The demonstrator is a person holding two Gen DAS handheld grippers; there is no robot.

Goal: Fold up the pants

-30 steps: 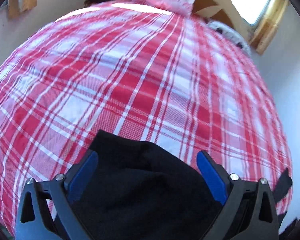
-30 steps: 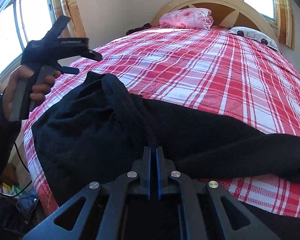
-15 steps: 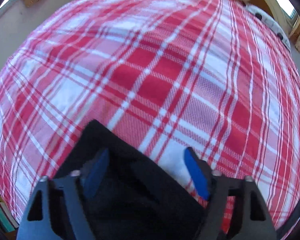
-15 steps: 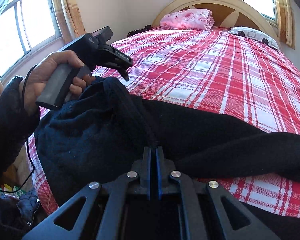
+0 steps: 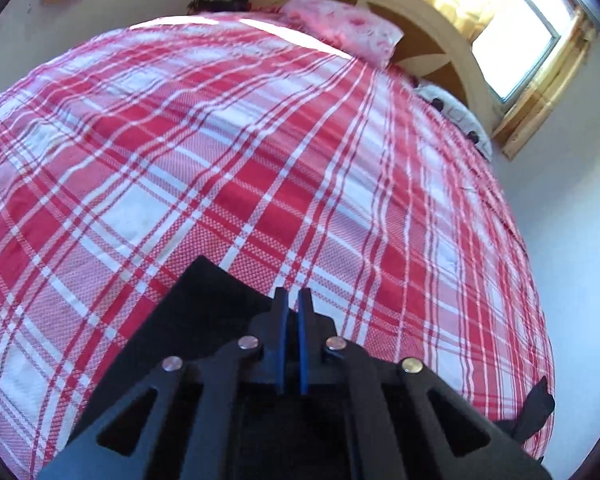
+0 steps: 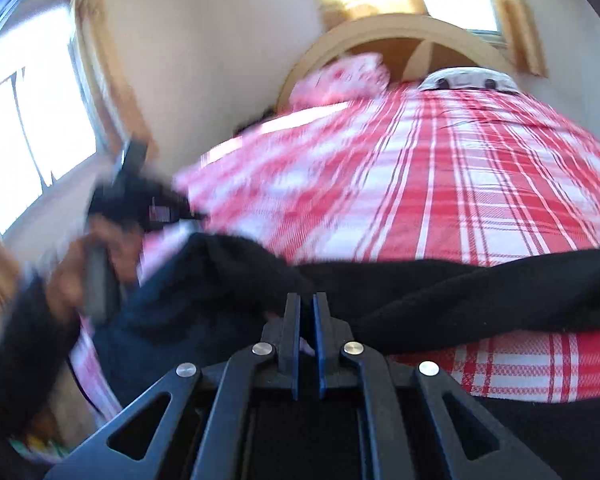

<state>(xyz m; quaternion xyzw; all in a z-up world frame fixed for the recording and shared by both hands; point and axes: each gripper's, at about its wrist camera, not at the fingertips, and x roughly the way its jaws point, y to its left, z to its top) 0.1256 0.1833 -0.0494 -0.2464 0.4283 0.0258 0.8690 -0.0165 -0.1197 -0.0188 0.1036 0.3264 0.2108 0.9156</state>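
Note:
Black pants (image 6: 480, 284) lie across the near edge of the bed, with one leg stretching off to the right. My right gripper (image 6: 307, 300) is shut on a bunched fold of them near the middle. In the left wrist view a corner of the pants (image 5: 204, 304) lies on the plaid cover, and my left gripper (image 5: 293, 296) is shut on the cloth, its blue pads almost touching. The right wrist view is blurred; it shows the left gripper (image 6: 140, 200) at the pants' left end, held by a hand (image 6: 96, 264).
The bed cover (image 5: 260, 160) is red and white plaid. A pink pillow (image 5: 340, 28) and a white pillow (image 6: 468, 78) lie by the curved wooden headboard (image 6: 400, 28). Windows (image 6: 28, 120) are on the left wall and behind the headboard. A dark strip of cloth (image 5: 536, 404) hangs at the bed's right edge.
The left jaws went from wide open around the pants to shut on them. The left gripper dipped toward the bed, then tilted back up. The right gripper lifted and rolled, blurring its view.

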